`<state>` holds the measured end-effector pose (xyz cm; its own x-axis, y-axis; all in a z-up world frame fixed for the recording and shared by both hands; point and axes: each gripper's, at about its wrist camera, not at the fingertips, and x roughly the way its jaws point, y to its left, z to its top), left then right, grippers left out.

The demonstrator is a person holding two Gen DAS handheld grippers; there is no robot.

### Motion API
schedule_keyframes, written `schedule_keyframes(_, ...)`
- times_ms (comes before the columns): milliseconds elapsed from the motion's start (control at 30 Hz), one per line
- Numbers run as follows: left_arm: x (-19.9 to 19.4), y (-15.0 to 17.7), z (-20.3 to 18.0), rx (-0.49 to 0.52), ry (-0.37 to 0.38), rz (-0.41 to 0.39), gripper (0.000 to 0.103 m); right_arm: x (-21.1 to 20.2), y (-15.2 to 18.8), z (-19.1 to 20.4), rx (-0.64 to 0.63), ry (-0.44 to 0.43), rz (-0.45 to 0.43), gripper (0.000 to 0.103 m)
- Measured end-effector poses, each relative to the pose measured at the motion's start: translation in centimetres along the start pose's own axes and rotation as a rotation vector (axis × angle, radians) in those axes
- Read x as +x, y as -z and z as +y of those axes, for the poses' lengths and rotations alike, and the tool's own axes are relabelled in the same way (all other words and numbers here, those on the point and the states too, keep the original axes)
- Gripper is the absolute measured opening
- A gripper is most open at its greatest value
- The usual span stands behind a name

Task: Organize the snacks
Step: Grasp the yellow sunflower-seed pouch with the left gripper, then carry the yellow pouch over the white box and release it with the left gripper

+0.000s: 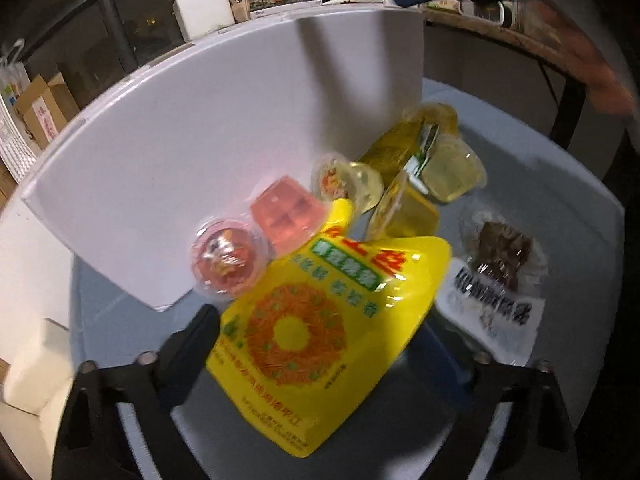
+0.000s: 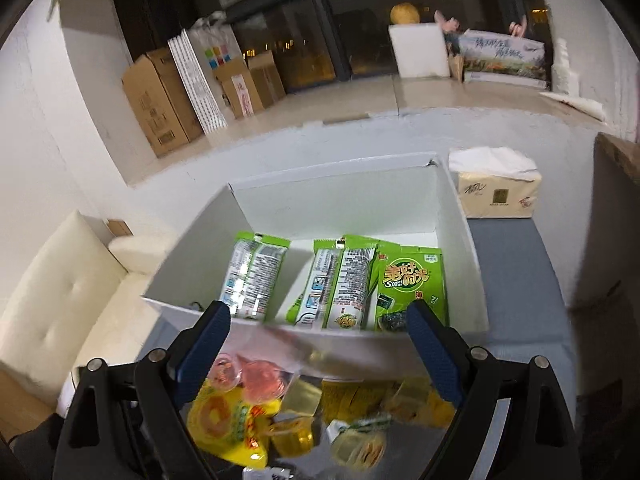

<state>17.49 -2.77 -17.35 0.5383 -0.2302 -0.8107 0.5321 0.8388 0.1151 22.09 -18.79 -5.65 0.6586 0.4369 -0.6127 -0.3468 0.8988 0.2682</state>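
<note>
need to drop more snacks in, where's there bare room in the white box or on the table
Free: the far part of the white box floor, beyond the green packets, and the grey table strip right of it. Crowded: the jelly cups and yellow bag against its near wall.

Snacks in front of the box, packets inside it

The box (image 2: 460,216) sits on the table (image 2: 516,264), three packets (image 2: 340,280) lying side by side inside, near its front wall. Right behind the box, at its right corner, a tissue pack (image 2: 496,192). In front of the box, jelly cups (image 1: 280,216) crowd against its wall, a noodle bag (image 1: 316,332) just before them, a wrapped snack (image 1: 500,264) to their right.
</note>
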Motion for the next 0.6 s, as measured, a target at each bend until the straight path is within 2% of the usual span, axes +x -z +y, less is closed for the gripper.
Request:
schedule_keyframes(33,0.1,-0.1,-0.1,-0.013,0.016,-0.004,0.083,-0.6,0.3,0.1,0.005,0.001,-0.006,0.093)
schedule_keyframes(100,0.0,-0.1,-0.6,-0.004,-0.009,-0.022,0.074,-2.1,1.1,0.3,-0.007,0.019,-0.037,0.093)
schedule_keyframes(133,0.0,-0.1,-0.8,0.001,-0.027,-0.028,0.065,-2.8,1.5,0.4,-0.012,0.022,-0.049,0.093)
schedule_keyframes(167,-0.1,0.0,-0.9,0.003,-0.055,-0.032,0.049,-3.4,1.9,0.4,-0.013,0.03,-0.056,0.093)
schedule_keyframes(233,-0.5,0.0,-0.6,-0.014,-0.08,-0.049,0.034,-4.7,2.8,0.1,0.016,0.021,-0.065,0.093)
schedule_keyframes(367,-1.8,-0.1,-0.7,-0.054,-0.058,-0.089,0.024,-6.3,4.2,-0.1,0.035,0.032,-0.08,0.093)
schedule_keyframes(600,-5.9,-0.3,-1.0,-0.155,-0.005,-0.188,0.02,-7.9,5.6,-0.3,0.05,0.021,-0.079,0.093)
